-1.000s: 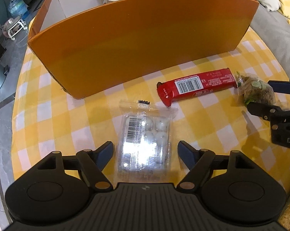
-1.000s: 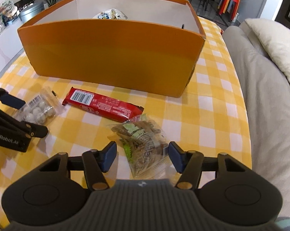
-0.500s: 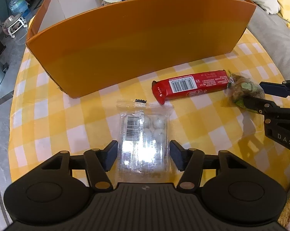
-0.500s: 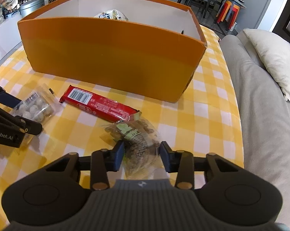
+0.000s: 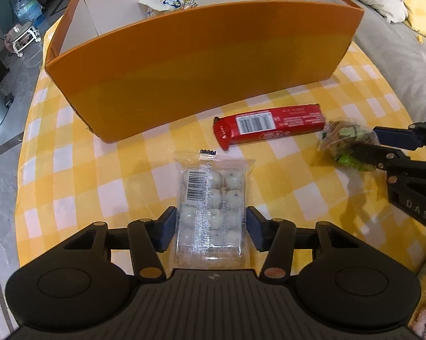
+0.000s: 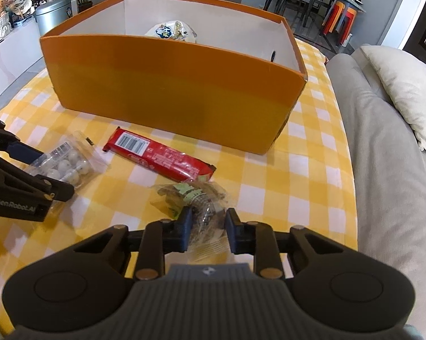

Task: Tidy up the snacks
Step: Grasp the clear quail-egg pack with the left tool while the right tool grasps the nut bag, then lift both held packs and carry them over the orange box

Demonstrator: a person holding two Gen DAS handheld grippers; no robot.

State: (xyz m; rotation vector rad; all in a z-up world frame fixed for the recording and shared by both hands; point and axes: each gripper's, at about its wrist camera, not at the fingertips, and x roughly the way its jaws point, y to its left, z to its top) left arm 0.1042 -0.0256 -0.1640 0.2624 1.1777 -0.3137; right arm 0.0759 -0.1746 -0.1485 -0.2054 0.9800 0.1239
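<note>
Yellow-and-white checked cloth is covering the surface (image 5: 79, 170), and a large orange box (image 5: 207, 65) is standing at its far side with a pale snack bag (image 5: 167, 0) lying inside against the far wall. A grey sofa (image 6: 388, 187) with a cream pillow (image 6: 405, 85) is running along the right edge. The left gripper (image 5: 210, 228) is reaching over a clear pack of white round candies (image 5: 211, 198), its fingers (image 5: 166, 232) sitting against both long sides of the pack and closing on it while the pack is lying flat on the cloth. The right gripper (image 6: 207, 231) is pinching a clear bag of brown and green snacks (image 6: 193, 198), its fingers (image 6: 186, 226) pressing into the crinkled wrapper at the near end. A red wrapped bar (image 6: 159, 155) is lying between the two packs, just in front of the box, with its right end touching the brown snack bag.
</note>
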